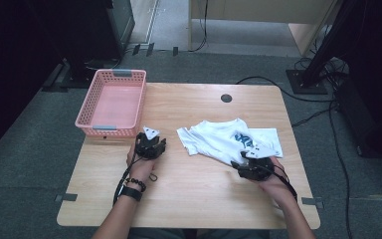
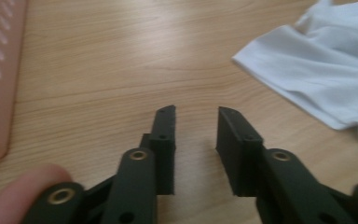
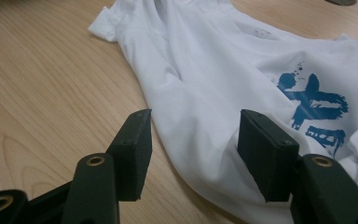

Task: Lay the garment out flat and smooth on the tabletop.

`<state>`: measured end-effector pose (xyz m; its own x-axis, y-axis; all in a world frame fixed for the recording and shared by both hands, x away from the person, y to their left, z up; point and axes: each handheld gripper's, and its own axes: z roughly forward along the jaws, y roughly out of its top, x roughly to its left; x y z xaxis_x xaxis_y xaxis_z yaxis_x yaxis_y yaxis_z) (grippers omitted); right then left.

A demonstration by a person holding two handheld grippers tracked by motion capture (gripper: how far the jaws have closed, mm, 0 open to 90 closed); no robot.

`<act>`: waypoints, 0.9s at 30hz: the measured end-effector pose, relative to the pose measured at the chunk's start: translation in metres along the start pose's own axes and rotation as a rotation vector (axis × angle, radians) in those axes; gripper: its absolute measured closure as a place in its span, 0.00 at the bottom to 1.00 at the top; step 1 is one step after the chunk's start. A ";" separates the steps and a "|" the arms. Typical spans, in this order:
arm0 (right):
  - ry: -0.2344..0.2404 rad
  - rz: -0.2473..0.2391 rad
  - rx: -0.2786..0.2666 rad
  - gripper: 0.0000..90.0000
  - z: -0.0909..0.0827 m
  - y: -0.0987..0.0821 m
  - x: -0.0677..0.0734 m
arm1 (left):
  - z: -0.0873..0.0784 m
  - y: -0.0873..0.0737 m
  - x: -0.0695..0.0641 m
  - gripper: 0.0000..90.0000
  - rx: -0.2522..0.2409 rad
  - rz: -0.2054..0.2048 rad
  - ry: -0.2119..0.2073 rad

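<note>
White cotton: the T-shirt (image 1: 231,140) lies crumpled right of centre on the wooden table (image 1: 189,194), blue print (image 3: 318,108) facing up.
Right gripper (image 3: 193,140): my jaws stand well apart, straddling the near hem fold; cloth lies between them, but neither pad presses on it yet.
Left gripper (image 2: 195,130): a narrow gap here, nothing in it, bare wood underneath; the shirt's sleeve edge sits off near my right pad, apart from it.
Basket (image 1: 112,102): pink, at the far left corner of the table, nothing in it that I can see.
Step, as I read it: take hold of the shirt at two edges.
Doing it well: sink my right jaws low so they pinch the whole fold, then slide my left across to the sleeve edge before closing.
Risk: nipping only the top layer and dragging the bunch.
</note>
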<state>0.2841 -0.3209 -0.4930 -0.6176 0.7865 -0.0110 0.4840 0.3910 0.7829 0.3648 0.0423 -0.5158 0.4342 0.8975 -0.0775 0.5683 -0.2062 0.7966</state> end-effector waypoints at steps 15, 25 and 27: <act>-0.081 0.173 0.028 0.51 -0.023 -0.038 -0.058 | 0.026 0.005 -0.094 0.66 0.048 0.234 -0.107; -0.106 0.212 0.078 0.97 -0.014 -0.033 -0.054 | 0.023 0.007 -0.062 0.91 0.048 0.162 -0.072; -0.007 0.187 0.095 0.97 -0.014 -0.029 -0.042 | 0.021 0.006 -0.051 0.92 0.048 0.146 -0.040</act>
<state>0.2874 -0.3716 -0.5068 -0.5074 0.8527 0.1245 0.6463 0.2810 0.7095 0.3607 -0.0132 -0.5192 0.5414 0.8407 0.0127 0.5293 -0.3525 0.7717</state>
